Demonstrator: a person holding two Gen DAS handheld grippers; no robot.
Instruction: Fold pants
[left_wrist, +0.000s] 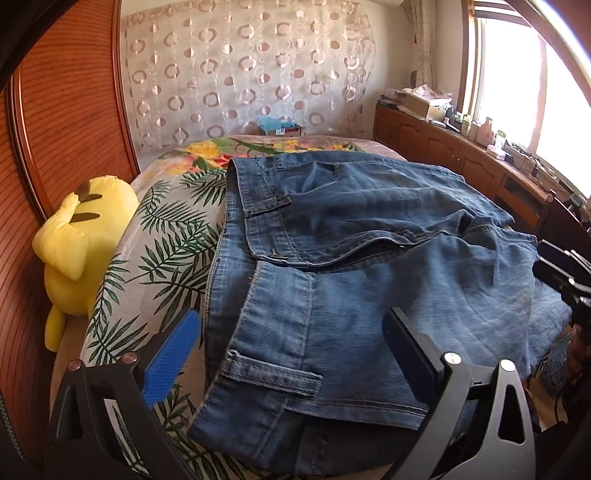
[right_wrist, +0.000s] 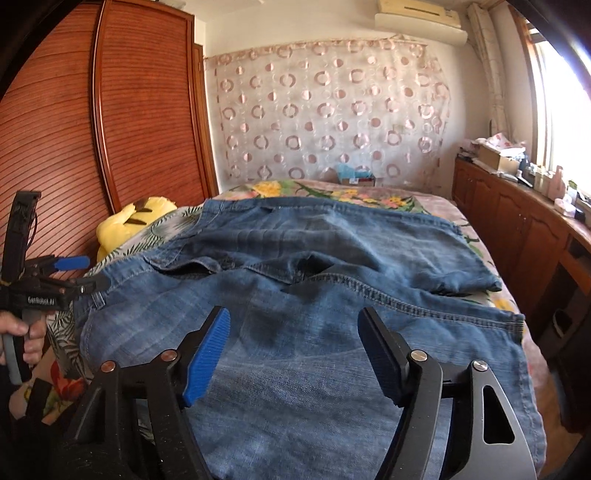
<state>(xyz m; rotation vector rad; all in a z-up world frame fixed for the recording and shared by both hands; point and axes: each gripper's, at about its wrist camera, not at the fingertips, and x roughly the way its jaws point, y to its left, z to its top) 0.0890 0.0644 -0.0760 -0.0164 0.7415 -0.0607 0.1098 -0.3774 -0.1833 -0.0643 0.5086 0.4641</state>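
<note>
Blue denim pants (left_wrist: 369, 258) lie spread and rumpled on a bed with a leaf-print cover (left_wrist: 162, 236). In the left wrist view my left gripper (left_wrist: 291, 325) is open, its fingers straddling the waistband end near the bed's front edge. In the right wrist view my right gripper (right_wrist: 293, 325) is open and empty above the pants (right_wrist: 314, 295), over the leg part. The left gripper (right_wrist: 79, 273) shows at the left of that view, open at the waistband. The right gripper's dark body (left_wrist: 561, 273) shows at the right edge of the left wrist view.
A yellow plush toy (left_wrist: 77, 251) lies at the bed's left side against a wooden wardrobe (left_wrist: 66, 110). A wooden cabinet (right_wrist: 524, 229) with clutter on top runs along the right under a window. A patterned curtain (right_wrist: 332, 110) hangs behind the bed.
</note>
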